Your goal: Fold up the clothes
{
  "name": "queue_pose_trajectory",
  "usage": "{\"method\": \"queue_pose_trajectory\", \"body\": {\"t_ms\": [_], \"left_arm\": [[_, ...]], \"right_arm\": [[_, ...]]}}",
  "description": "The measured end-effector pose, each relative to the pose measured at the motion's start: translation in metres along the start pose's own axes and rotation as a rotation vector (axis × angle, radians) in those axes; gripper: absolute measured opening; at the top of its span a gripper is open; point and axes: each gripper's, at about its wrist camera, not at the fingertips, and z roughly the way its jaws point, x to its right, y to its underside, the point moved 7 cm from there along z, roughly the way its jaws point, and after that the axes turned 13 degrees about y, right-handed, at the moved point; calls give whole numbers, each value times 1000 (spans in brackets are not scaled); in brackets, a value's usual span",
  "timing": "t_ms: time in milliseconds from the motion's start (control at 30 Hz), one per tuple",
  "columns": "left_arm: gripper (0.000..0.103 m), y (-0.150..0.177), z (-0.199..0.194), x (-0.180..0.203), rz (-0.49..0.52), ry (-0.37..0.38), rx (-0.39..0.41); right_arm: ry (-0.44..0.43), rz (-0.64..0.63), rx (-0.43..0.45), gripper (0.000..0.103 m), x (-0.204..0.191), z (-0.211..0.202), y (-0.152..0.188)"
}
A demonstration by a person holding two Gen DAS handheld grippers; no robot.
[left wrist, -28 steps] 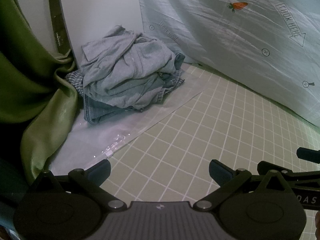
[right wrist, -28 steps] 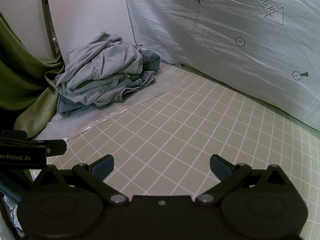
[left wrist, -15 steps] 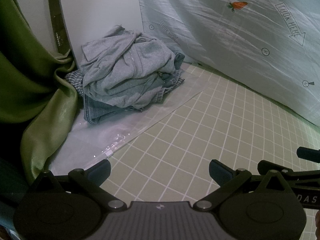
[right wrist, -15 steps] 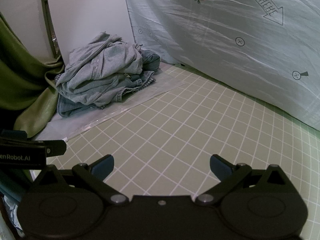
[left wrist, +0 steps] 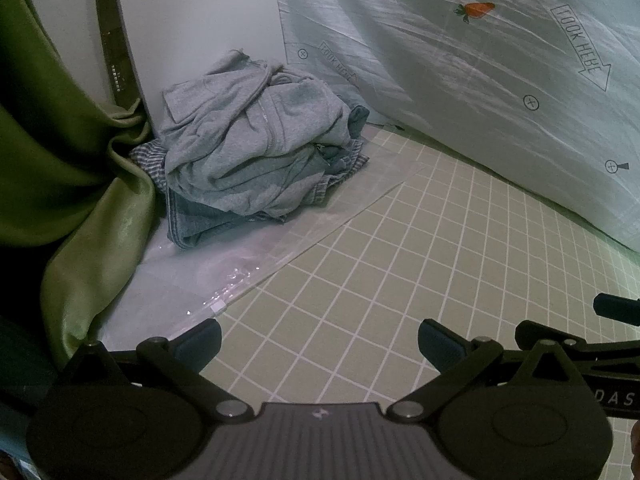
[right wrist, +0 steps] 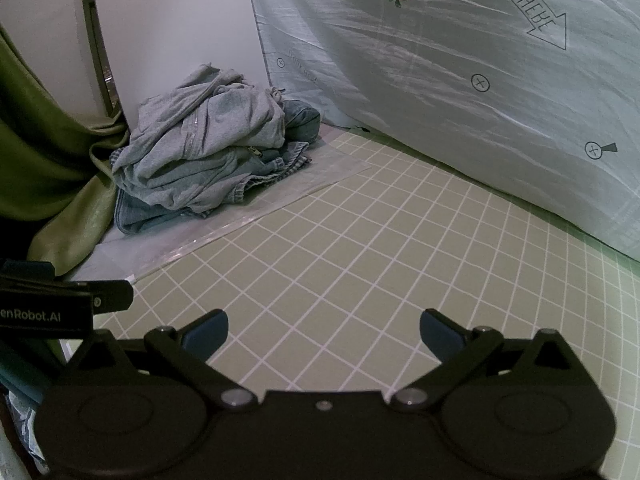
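Clothes pile [left wrist: 256, 152] untouched, our left gripper [left wrist: 319, 338] and right gripper [right wrist: 323, 330] both wide, empty: grabbing blindly risks dragging several tangled garments together.

Both wrist views look low across the grid mat [left wrist: 400, 272] toward the same far clothes pile [right wrist: 204, 156].

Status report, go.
Left gripper open, empty. Right gripper open, empty. Clothes pile untouched in far corner, on plastic sheet. Nothing between.

Grid mat [left wrist: 400, 280] open ahead, clothes pile [left wrist: 256, 148] blocks far-left corner.
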Motion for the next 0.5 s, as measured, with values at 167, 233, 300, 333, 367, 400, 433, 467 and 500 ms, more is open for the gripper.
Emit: {"method": "queue_pose_trajectory", "body": {"t_ms": [167, 233, 300, 333, 367, 400, 433, 467, 500], "left_arm": [[103, 0, 0, 0, 1, 0, 0], [103, 0, 0, 0, 1, 1, -1], [103, 0, 0, 0, 2, 0, -2], [103, 0, 0, 0, 1, 0, -2], [103, 0, 0, 0, 1, 0, -2], [103, 0, 0, 1, 0, -1, -2], [103, 0, 1, 1, 0, -2, -2], [103, -1, 1, 1, -1, -2, -2], [103, -1, 1, 1, -1, -3, -2]], "right_arm": [[0, -1, 0, 103, 1, 1, -1], [1, 0, -1, 103, 1, 1, -1], [1, 1, -2, 103, 1, 1, 0], [1, 1, -2, 103, 1, 1, -1], [1, 1, -2, 103, 0, 1, -1], [1, 1, -2, 103, 0, 1, -1], [0, 2, -3, 103, 0, 1, -1], [0, 2, -2, 103, 1, 2, -1], [0, 2, -2, 103, 1, 2, -1]]}}
